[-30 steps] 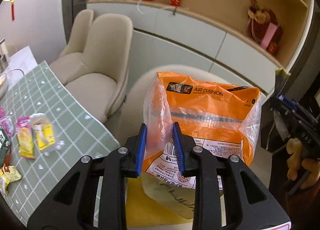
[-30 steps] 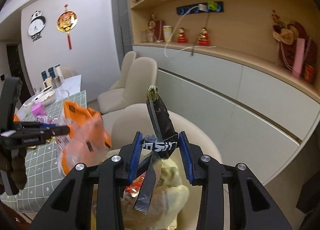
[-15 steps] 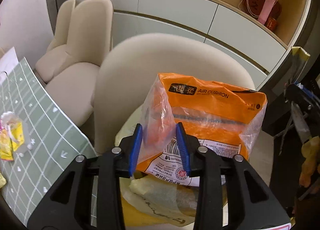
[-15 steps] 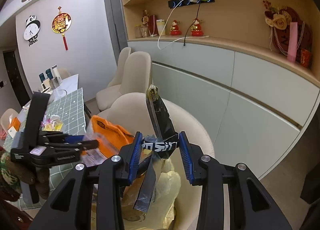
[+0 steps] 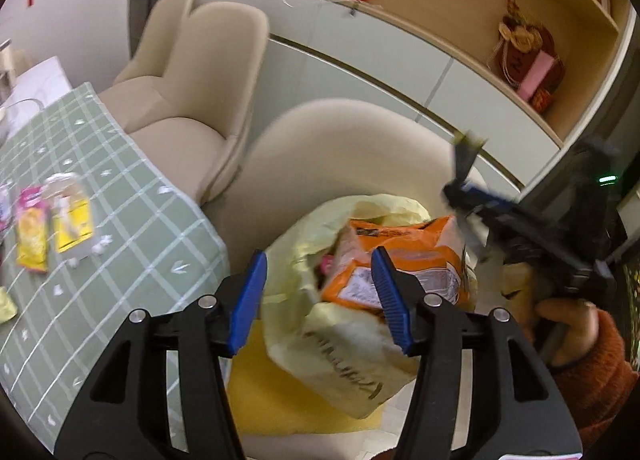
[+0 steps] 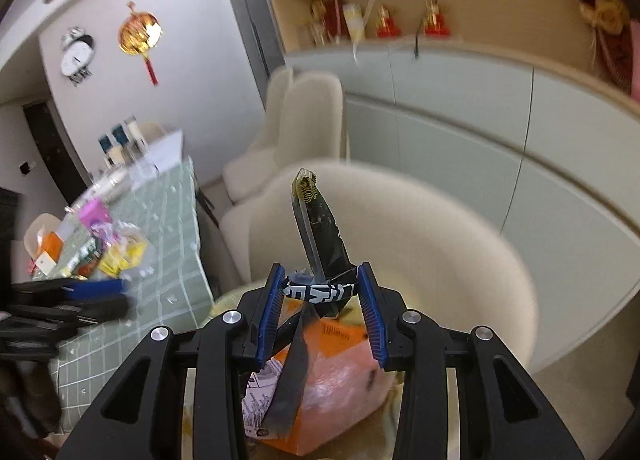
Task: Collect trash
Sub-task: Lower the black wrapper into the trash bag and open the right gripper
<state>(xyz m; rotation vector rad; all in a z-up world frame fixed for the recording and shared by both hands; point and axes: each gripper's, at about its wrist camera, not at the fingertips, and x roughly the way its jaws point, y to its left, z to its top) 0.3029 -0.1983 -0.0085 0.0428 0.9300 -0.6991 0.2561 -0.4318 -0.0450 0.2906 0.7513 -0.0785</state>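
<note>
An orange air-cushion bag (image 5: 404,260) lies in the mouth of a pale yellow trash bag (image 5: 340,360) on a beige round chair (image 5: 340,140). My left gripper (image 5: 320,300) hangs over it, its jaws opening; the blue pads stand clear of the orange bag. In the right wrist view, my right gripper (image 6: 320,296) is shut on a black snack wrapper (image 6: 320,228) that sticks up and hangs down between the pads, just above the orange bag (image 6: 336,376). The left view shows that right gripper (image 5: 464,196) at the bag's far right, held by a hand in an orange sleeve.
A green checked table (image 5: 120,240) at the left carries several snack packets (image 5: 52,220). A second beige chair (image 5: 192,100) stands behind it. White cabinets (image 5: 360,68) and a wooden shelf with ornaments run along the far wall.
My left gripper's jaws have spread and the orange bag has dropped from them into the yellow bag. My right gripper has come down over the bag, with the black wrapper in it.
</note>
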